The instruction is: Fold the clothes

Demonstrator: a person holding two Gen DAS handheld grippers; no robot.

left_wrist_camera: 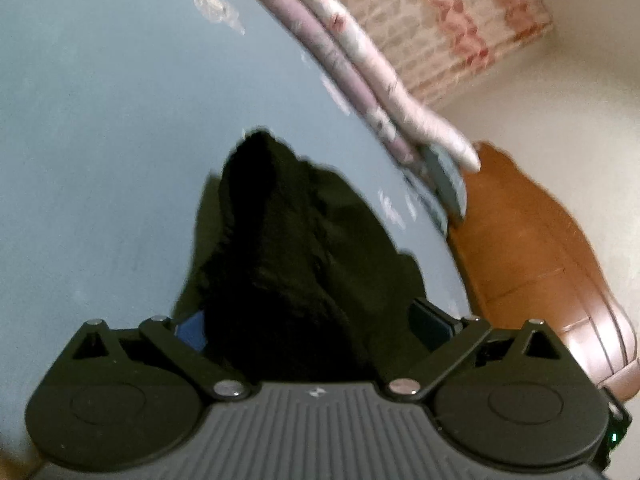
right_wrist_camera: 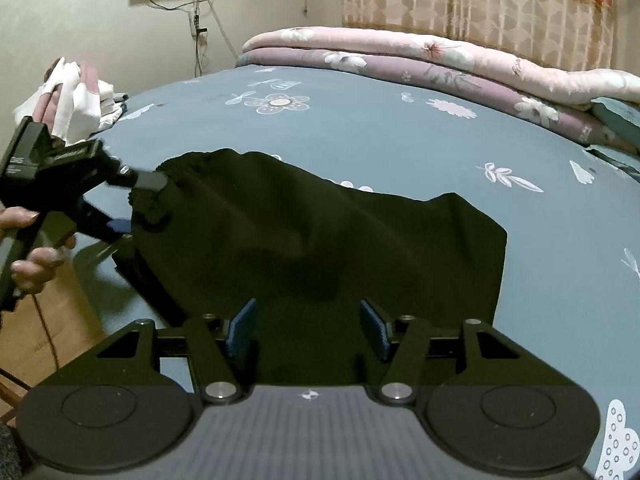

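**On the bed, a black garment between two tools**

On the blue flowered bedsheet (right_wrist_camera: 360, 136), a black garment (right_wrist_camera: 320, 232) is lying spread near the bed's front edge, its gathered elastic waistband (right_wrist_camera: 176, 164) facing the left side of the right wrist view and its far corner resting flat toward the right. The cloth is rumpled, with soft folds running across it.

The left tool (right_wrist_camera: 148, 196) is reaching in from the left of that view, its fingers sitting around the waistband end, one above the cloth and one below; in its own view the black cloth is bunching up between the two blue pads (left_wrist_camera: 192, 332), which are standing wide apart, and whether they are pressing on it cannot be told. A person's hand (right_wrist_camera: 28, 248) is wrapping around that tool's handle.

The right tool (right_wrist_camera: 308, 328) is hovering over the garment's near edge, its blue pads (right_wrist_camera: 244, 328) standing apart with a clear gap between them and gripping nothing; black cloth is lying below the gap.

Along the far side of the bed, folded floral quilts (right_wrist_camera: 420, 60) are stacked in pink and mauve layers. A patterned curtain (right_wrist_camera: 480, 0) is hanging behind them, and a small pile of pale folded clothes (right_wrist_camera: 80, 92) is sitting at the bed's left corner.
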